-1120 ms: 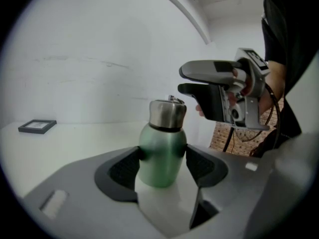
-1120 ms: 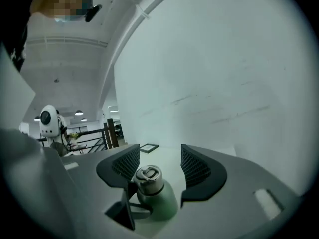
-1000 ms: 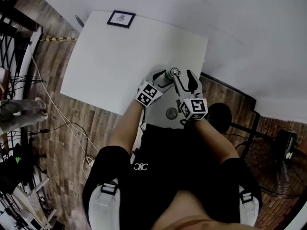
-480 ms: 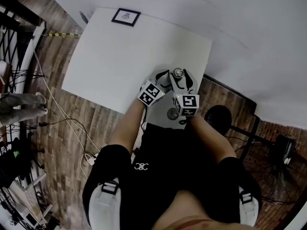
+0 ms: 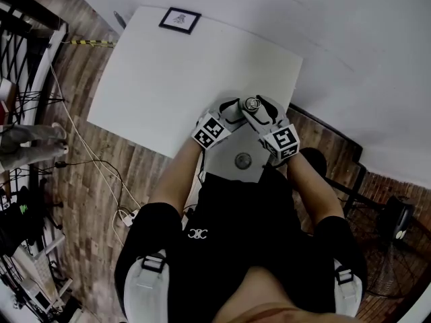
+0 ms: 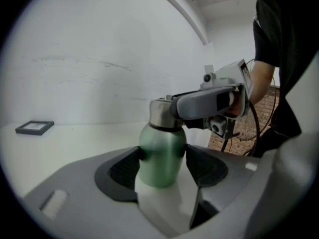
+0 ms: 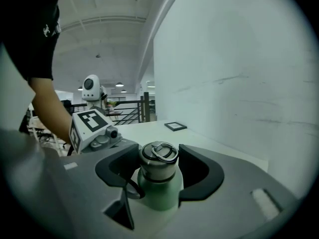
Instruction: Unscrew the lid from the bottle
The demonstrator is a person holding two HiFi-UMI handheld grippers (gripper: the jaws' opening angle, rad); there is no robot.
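Jaws: left [image 6: 162, 166] on bottle [image 6: 160, 148], right [image 7: 158, 172] around lid [image 7: 158, 158]

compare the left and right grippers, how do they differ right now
The left gripper clamps the bottle by its green body; the right gripper sits higher, around the silver lid. The left's jaws press the bottle; the right's stand wide, lid between them. Both meet on one upright bottle.

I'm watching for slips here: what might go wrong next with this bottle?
The right gripper brackets the lid loosely; turning before it clamps would likely just skid on the smooth metal.
The left gripper holds the bottle by its rounded body, which may spin with the lid.
They stand near the table edge; a freed lid could fall to the floor.
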